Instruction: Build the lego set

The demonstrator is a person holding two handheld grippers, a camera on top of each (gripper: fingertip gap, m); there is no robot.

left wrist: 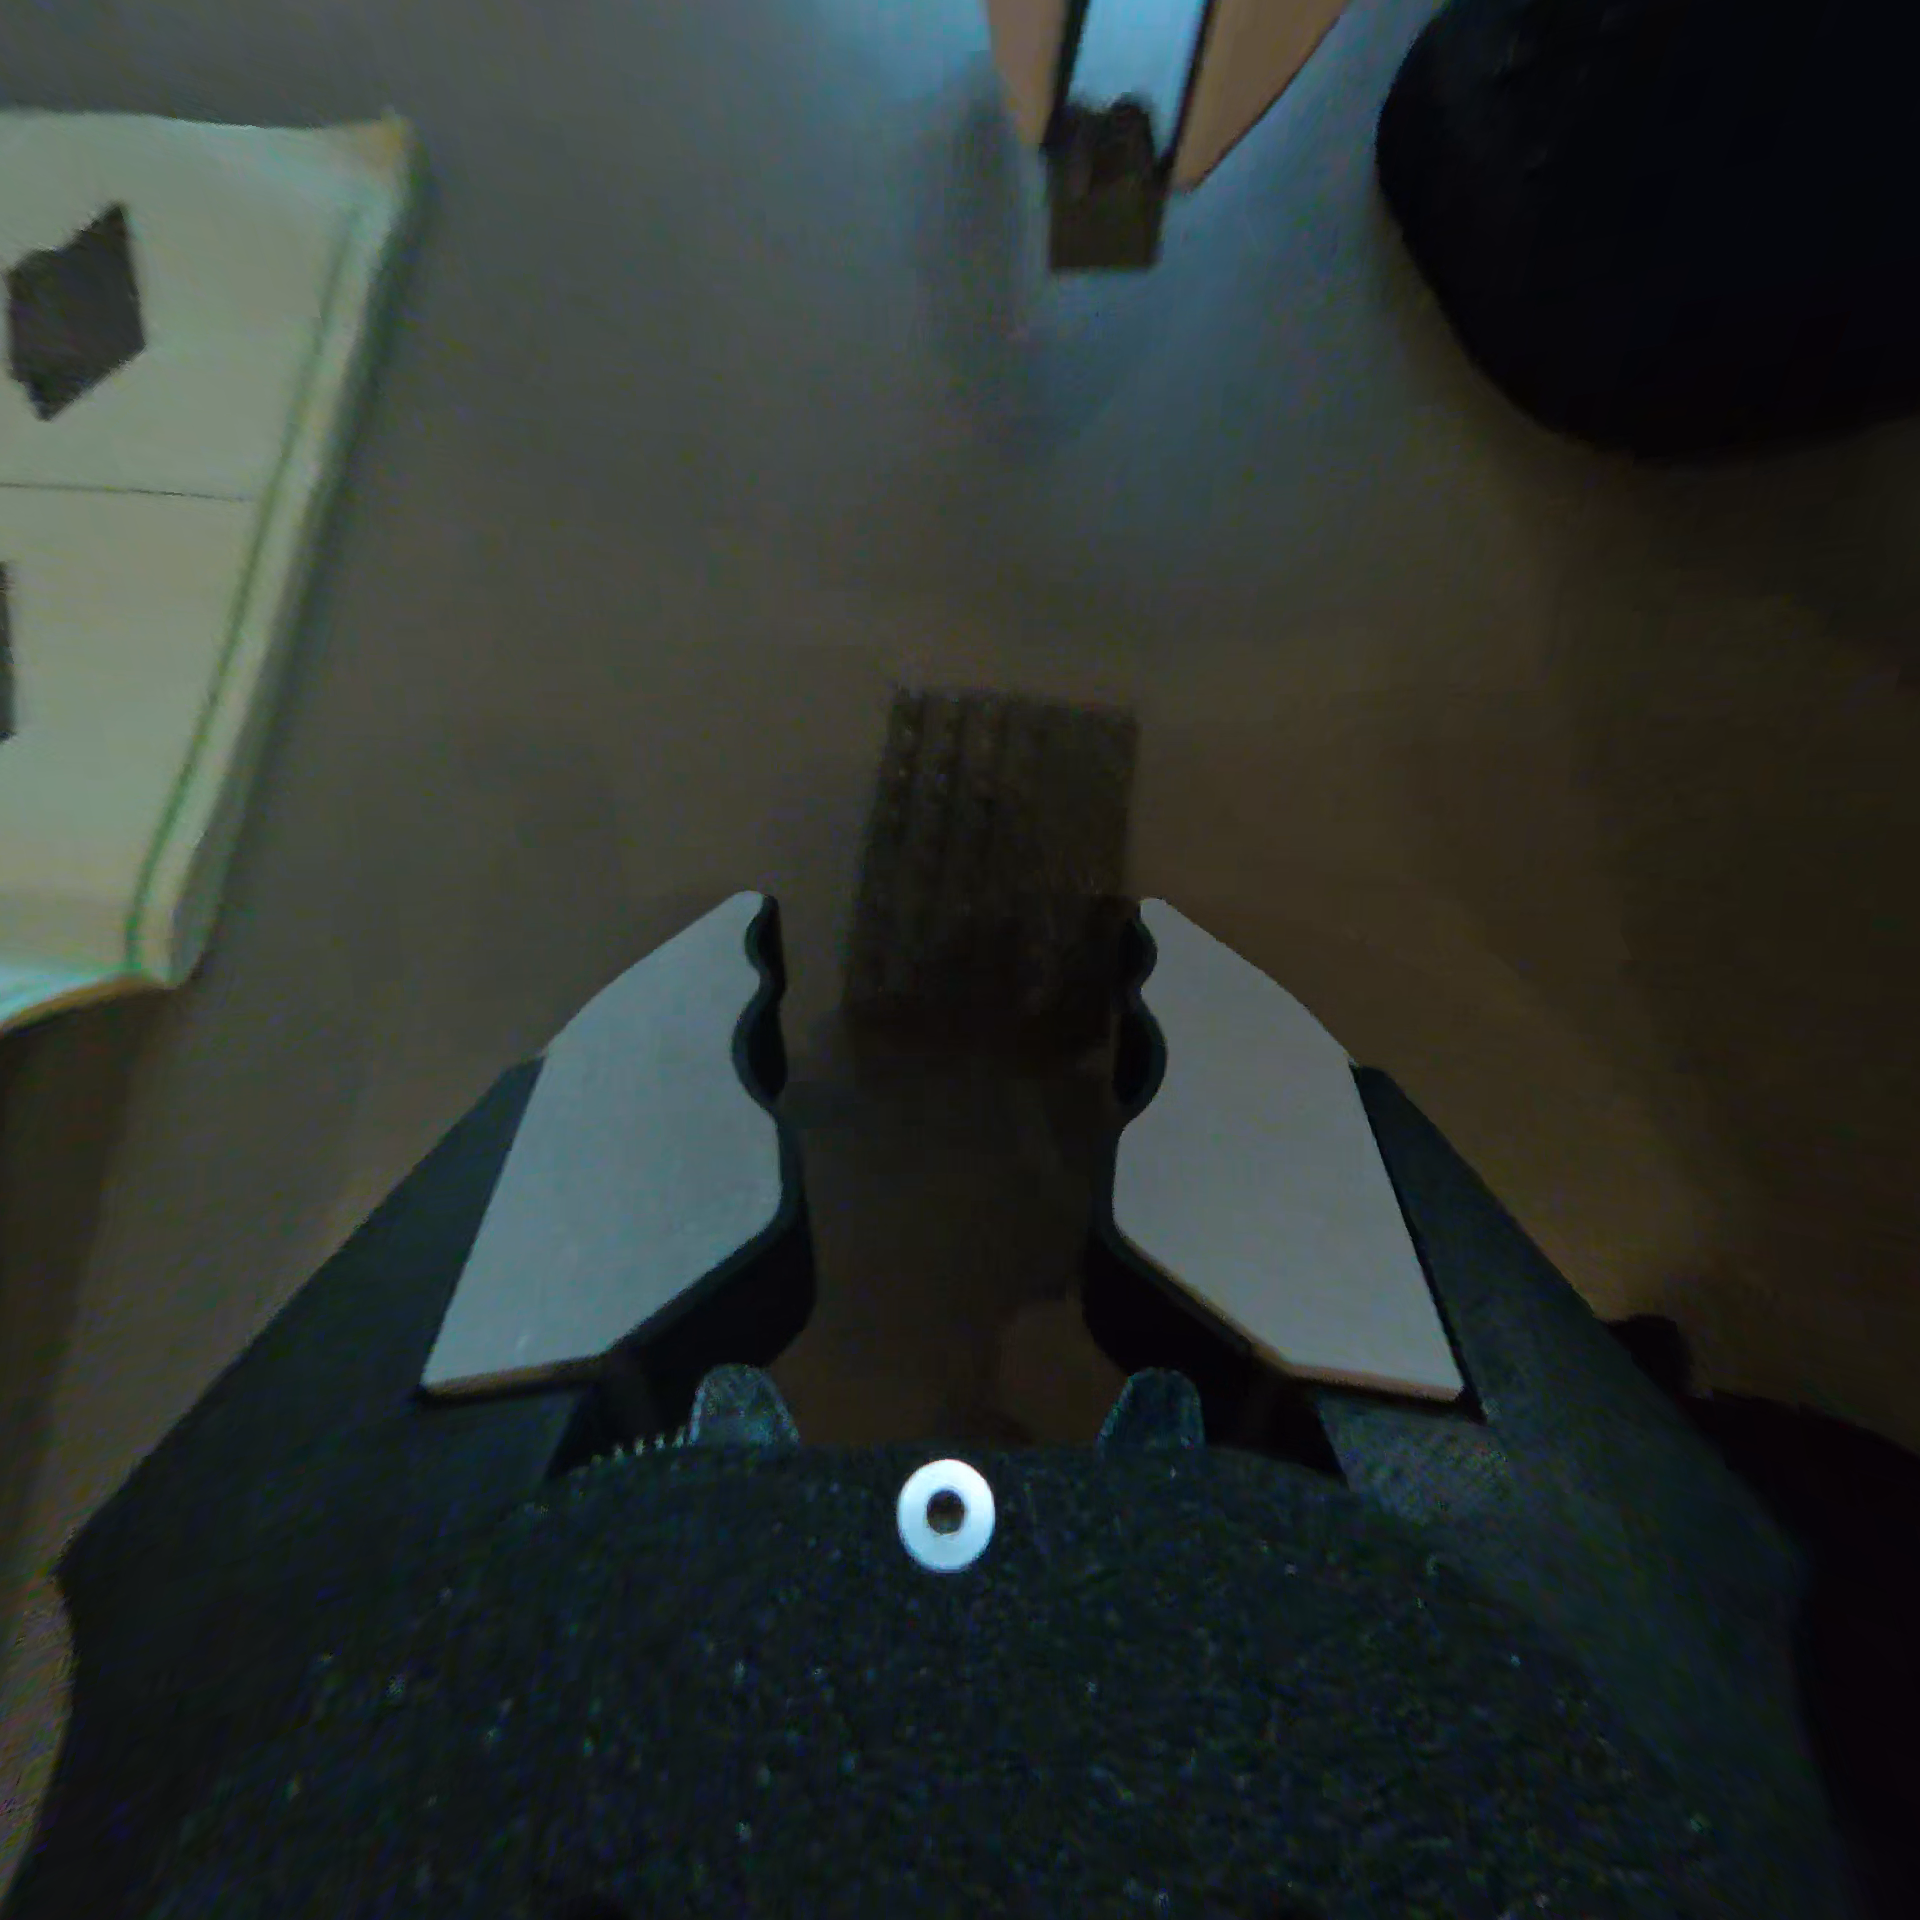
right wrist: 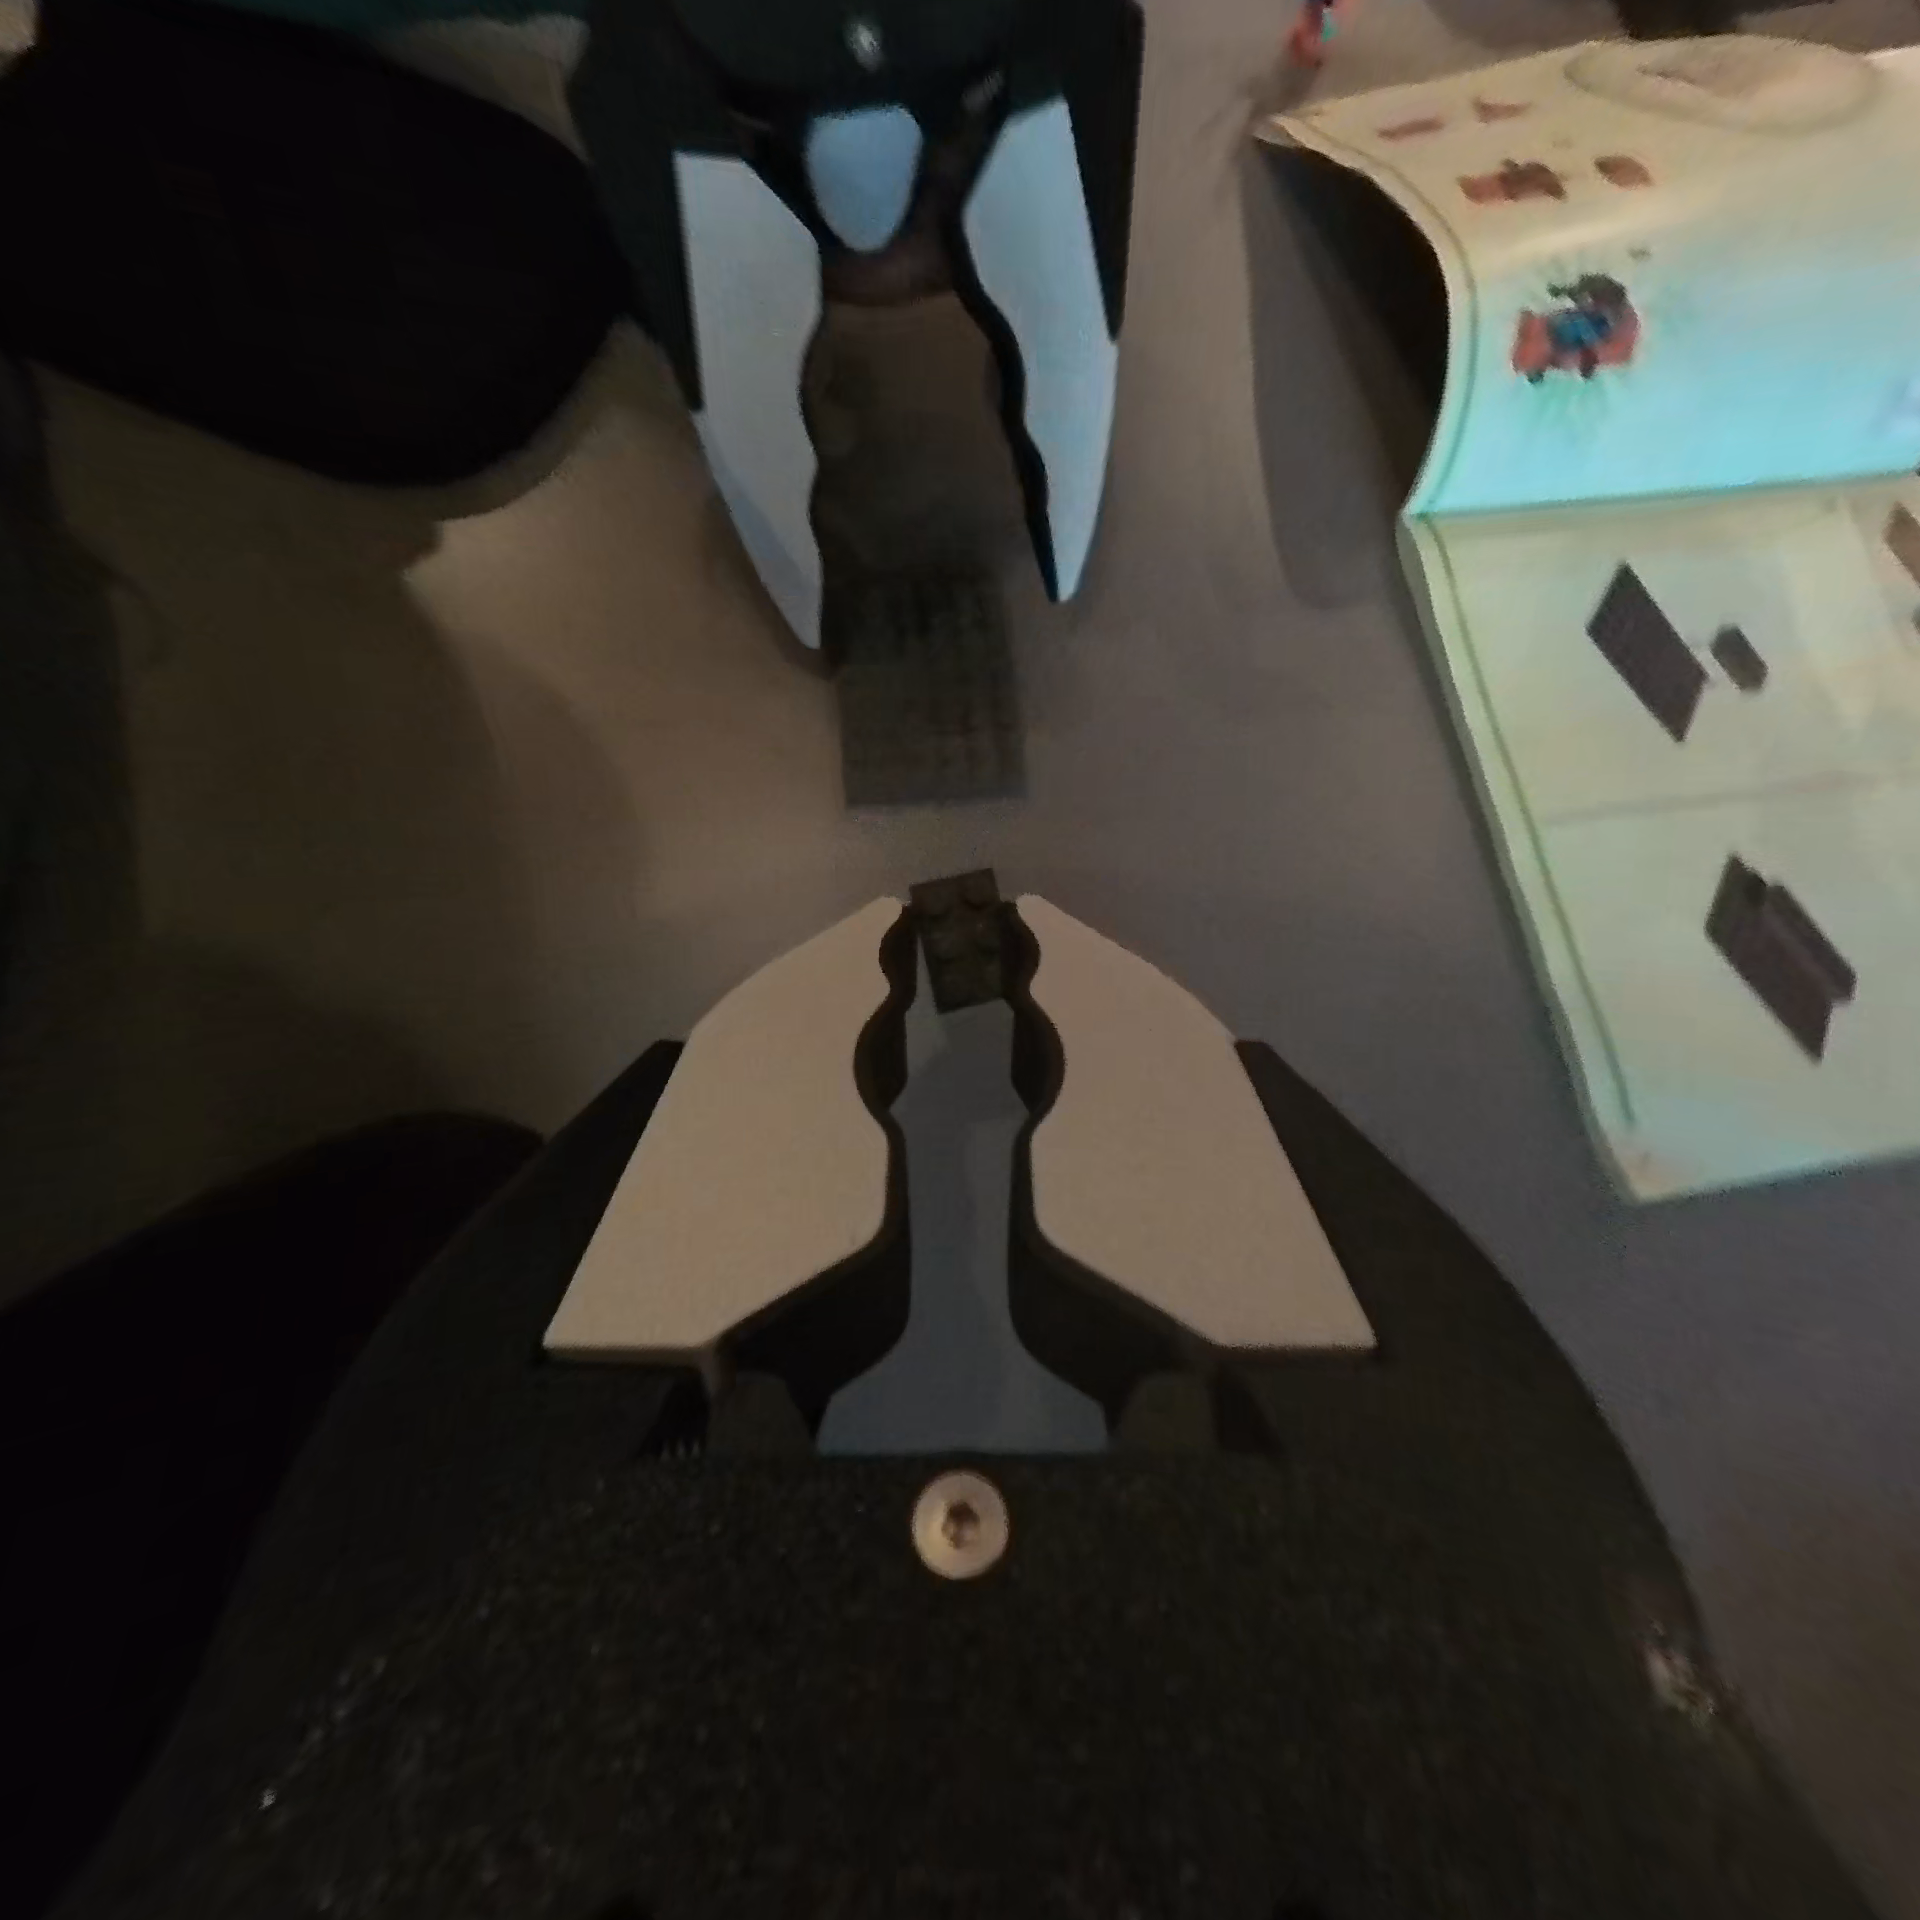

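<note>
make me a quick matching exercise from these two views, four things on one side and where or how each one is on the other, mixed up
Things
1. small dark studded lego brick
2. large dark studded lego plate
3. pale green instruction booklet
4. left gripper

Places or states
A. lying open on the table, off to one side
B. pinched between the right gripper's fingertips
C. open, its fingers either side of the plate's near end
D. flat on the table between the two grippers

Pairs: 1-B, 2-D, 3-A, 4-C

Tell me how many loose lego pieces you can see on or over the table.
2. A dark flat plate lies on the table at the left claw's tips; a small dark brick sits in the right claw. Others may be hidden.
</note>
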